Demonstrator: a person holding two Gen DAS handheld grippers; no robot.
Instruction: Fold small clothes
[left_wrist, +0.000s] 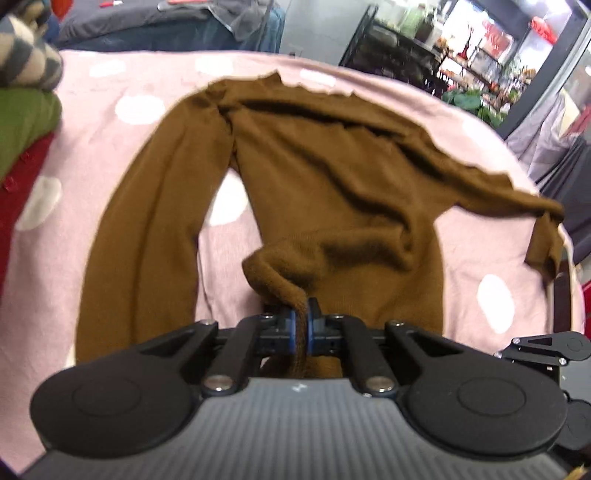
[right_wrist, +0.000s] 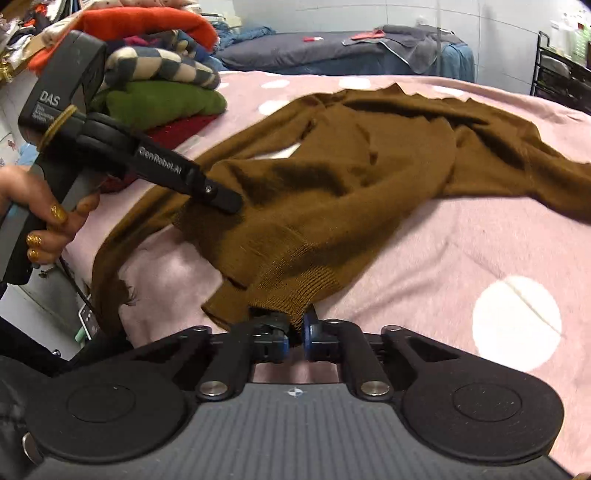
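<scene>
Brown sweater (left_wrist: 325, 184) lies spread on the pink dotted blanket (left_wrist: 122, 92), long axis running away from the grippers: hem end near, wavy collar edge at the far end; one sleeve (left_wrist: 147, 221) curves down the left side in the left view, the other sleeve (left_wrist: 517, 192) stretches out to the right w/ its cuff folded over near the blanket edge.

Left gripper (left_wrist: 300, 319): jaws nearly together, pinching a bunched roll of hem fabric that passes between the blue pads (left_wrist: 292, 325) and hangs on toward the camera; the fabric rises into a hump just beyond the tips.

Right gripper (right_wrist: 294, 332): jaws close-set w/ a narrow gap, ribbed hem corner (right_wrist: 291, 291) caught between them; blue pads (right_wrist: 307, 334) show on either side of the knit; the sweater's body fans out from the tips, up and away to the right.

In the right view the left gripper (right_wrist: 218, 195) reaches in from the left w/ its tip on the lifted hem, held by a hand (right_wrist: 40, 218) w/ gold nails.

Stack of folded clothes (right_wrist: 162, 85) sits at the blanket's far-left, apart from the sweater: checked, green, red layers; grey bed (right_wrist: 332, 51) behind.
</scene>
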